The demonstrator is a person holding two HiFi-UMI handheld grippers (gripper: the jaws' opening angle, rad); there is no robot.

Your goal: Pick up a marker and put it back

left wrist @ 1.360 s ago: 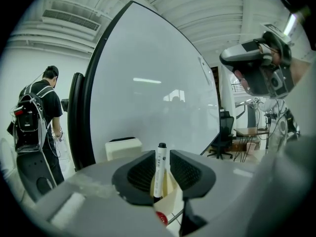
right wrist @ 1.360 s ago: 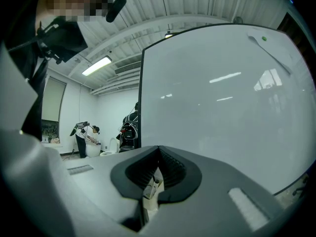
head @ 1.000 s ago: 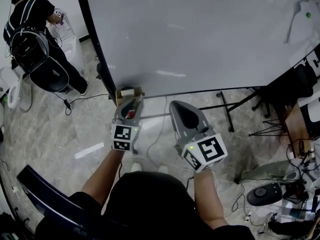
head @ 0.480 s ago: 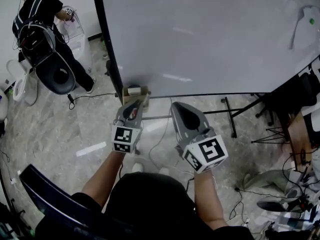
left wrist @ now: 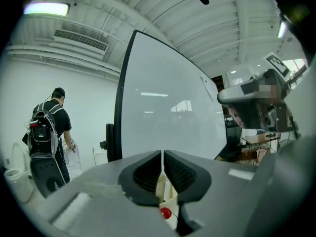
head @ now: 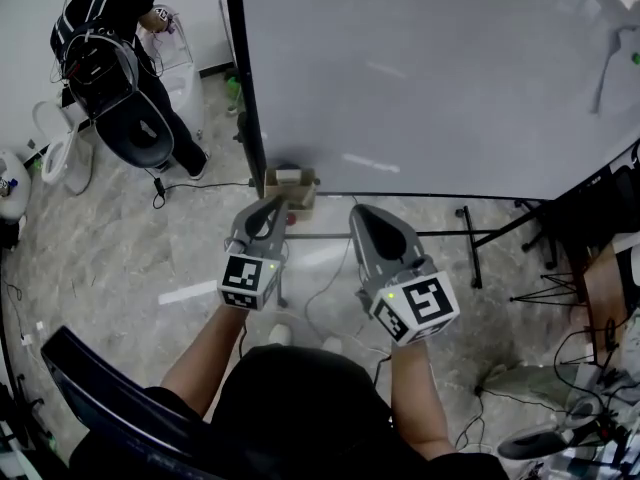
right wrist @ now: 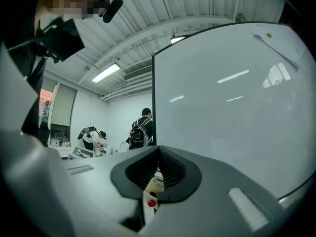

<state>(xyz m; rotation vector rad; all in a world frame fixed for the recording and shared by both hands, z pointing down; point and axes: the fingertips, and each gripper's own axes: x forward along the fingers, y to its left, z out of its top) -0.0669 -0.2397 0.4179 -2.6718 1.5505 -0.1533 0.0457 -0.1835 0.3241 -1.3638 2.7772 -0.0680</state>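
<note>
- Left gripper (head: 276, 206): held level on a bent forearm and aimed at the lower edge of the whiteboard (head: 430, 68). Its jaws have just been closing and now leave only a thin slit, with nothing between them.
- Right gripper (head: 362, 214): level, beside the left. Its jaws are together and hold nothing.
- Marker: cannot be made out. A small box (head: 290, 190) sits just ahead of the left gripper.

Grey L tool (head: 274, 205) & R tool (head: 361, 214) w/ b&w marker cubes (head: 247, 279); black tee (head: 290, 398).
</note>
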